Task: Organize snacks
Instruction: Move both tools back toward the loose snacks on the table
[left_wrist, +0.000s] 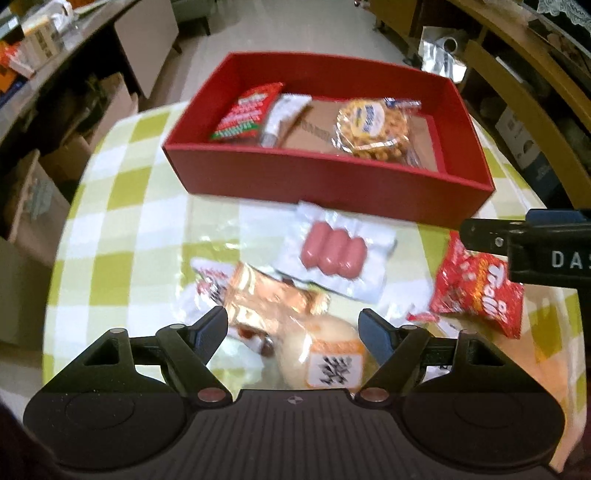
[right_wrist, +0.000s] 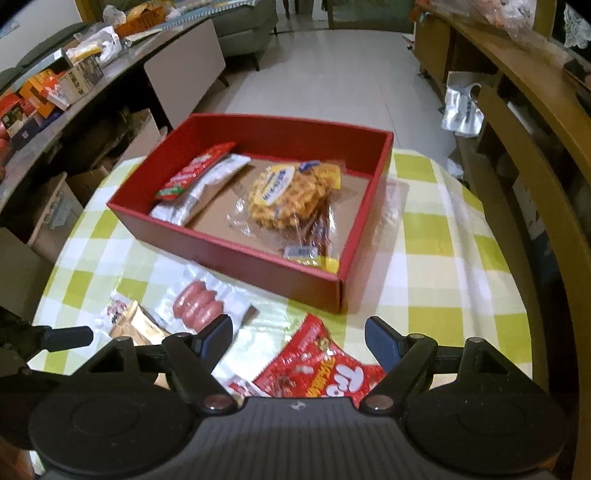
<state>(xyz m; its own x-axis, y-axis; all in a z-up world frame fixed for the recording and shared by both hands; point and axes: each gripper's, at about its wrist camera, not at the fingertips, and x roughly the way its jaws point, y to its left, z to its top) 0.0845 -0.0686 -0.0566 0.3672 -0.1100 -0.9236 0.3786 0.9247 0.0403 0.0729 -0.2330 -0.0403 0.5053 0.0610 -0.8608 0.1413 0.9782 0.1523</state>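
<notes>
A red box (left_wrist: 325, 177) (right_wrist: 236, 254) stands on the checked table and holds a red packet (left_wrist: 247, 110) (right_wrist: 195, 170), a white packet (left_wrist: 282, 118) (right_wrist: 207, 188) and a round yellow cracker pack (left_wrist: 373, 129) (right_wrist: 284, 192). In front of it lie a sausage pack (left_wrist: 332, 251) (right_wrist: 199, 302), an orange wrapper (left_wrist: 266, 299) (right_wrist: 136, 325), a pale bun pack (left_wrist: 325, 354) and a red chip bag (left_wrist: 476, 291) (right_wrist: 317, 369). My left gripper (left_wrist: 293, 325) is open over the bun pack. My right gripper (right_wrist: 298, 334) is open over the chip bag.
The round table (right_wrist: 436, 280) has a green and white checked cloth. Cluttered shelves and cardboard boxes (right_wrist: 48, 96) stand at the left. A wooden chair and cabinet (right_wrist: 524, 155) stand at the right. The right gripper's body (left_wrist: 535, 251) shows at the right of the left wrist view.
</notes>
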